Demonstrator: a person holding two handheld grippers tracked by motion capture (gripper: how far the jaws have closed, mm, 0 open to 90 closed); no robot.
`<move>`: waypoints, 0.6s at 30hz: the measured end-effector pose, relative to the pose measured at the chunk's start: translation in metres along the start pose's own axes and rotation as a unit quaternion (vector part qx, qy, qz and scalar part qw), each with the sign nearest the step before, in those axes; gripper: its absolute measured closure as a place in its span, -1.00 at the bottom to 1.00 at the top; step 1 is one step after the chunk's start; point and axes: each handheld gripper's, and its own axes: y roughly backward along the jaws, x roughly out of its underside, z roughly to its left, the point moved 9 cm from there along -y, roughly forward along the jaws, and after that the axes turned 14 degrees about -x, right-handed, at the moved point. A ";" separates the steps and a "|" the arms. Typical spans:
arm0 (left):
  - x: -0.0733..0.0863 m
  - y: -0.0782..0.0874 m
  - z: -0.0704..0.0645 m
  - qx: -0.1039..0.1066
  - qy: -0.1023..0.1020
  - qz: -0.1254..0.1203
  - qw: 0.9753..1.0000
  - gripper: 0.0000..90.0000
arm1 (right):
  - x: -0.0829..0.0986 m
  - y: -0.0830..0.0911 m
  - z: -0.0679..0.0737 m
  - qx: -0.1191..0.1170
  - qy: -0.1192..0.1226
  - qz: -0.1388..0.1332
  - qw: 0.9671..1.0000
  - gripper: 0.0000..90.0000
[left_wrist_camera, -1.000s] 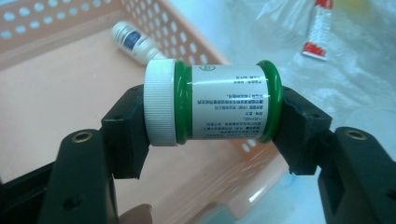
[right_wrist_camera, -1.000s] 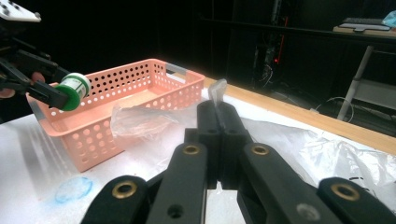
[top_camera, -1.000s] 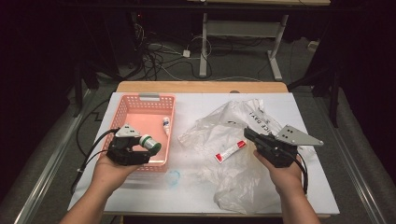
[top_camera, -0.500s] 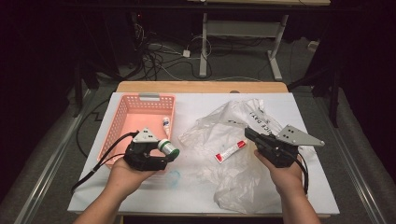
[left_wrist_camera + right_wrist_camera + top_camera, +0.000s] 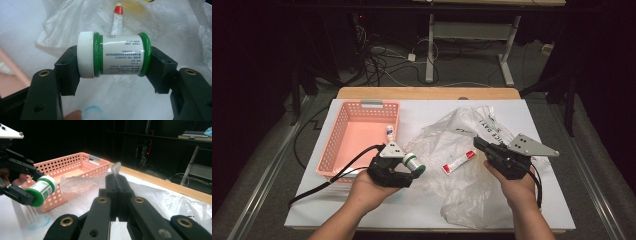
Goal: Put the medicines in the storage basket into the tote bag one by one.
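A white table (image 5: pixel 362 210) stands in a dark room. The left gripper (image 5: pixel 409 167) clamps the green jar (image 5: pixel 113 57) end to end. The right gripper (image 5: pixel 117 185) pinches the plastic bag (image 5: pixel 462 185).

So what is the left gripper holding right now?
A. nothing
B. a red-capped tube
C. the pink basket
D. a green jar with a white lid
D: the left gripper has its jaws clamped on the ends of the green jar, held sideways above the plastic bag.

Bright tabletop, dark surroundings, soft focus
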 end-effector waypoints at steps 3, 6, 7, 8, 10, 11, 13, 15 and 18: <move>-0.005 -0.006 -0.006 0.002 -0.004 -0.002 1.000 -0.23 | 0.000 0.001 0.000 0.000 -0.002 -0.001 1.000 1.00; -0.009 -0.013 -0.011 0.005 -0.006 -0.002 1.000 -0.22 | 0.000 0.001 0.000 0.000 -0.001 -0.002 1.000 1.00; -0.011 -0.016 -0.012 0.003 -0.009 -0.003 1.000 -0.23 | 0.000 0.001 0.001 0.000 -0.001 -0.002 1.000 1.00; -0.012 -0.018 -0.013 0.003 -0.009 -0.003 1.000 -0.22 | -0.001 0.001 0.001 0.000 -0.001 -0.002 1.000 1.00; -0.016 -0.024 -0.016 0.007 -0.007 -0.003 1.000 -0.22 | -0.001 0.001 0.001 0.001 -0.002 -0.002 1.000 1.00; -0.018 -0.027 -0.017 0.010 -0.004 -0.003 1.000 -0.22 | -0.001 0.001 0.001 0.001 -0.001 -0.002 1.000 1.00; -0.020 -0.034 -0.019 0.006 -0.008 0.000 1.000 -0.22 | -0.001 0.001 0.001 0.001 -0.002 -0.002 1.000 1.00; -0.022 -0.039 -0.021 0.008 -0.009 0.002 1.000 -0.22 | -0.001 0.001 0.001 0.001 -0.001 -0.002 1.000 1.00; -0.027 -0.049 -0.024 0.010 -0.004 0.002 1.000 -0.22 | 0.000 0.001 0.000 0.000 -0.001 -0.002 1.000 1.00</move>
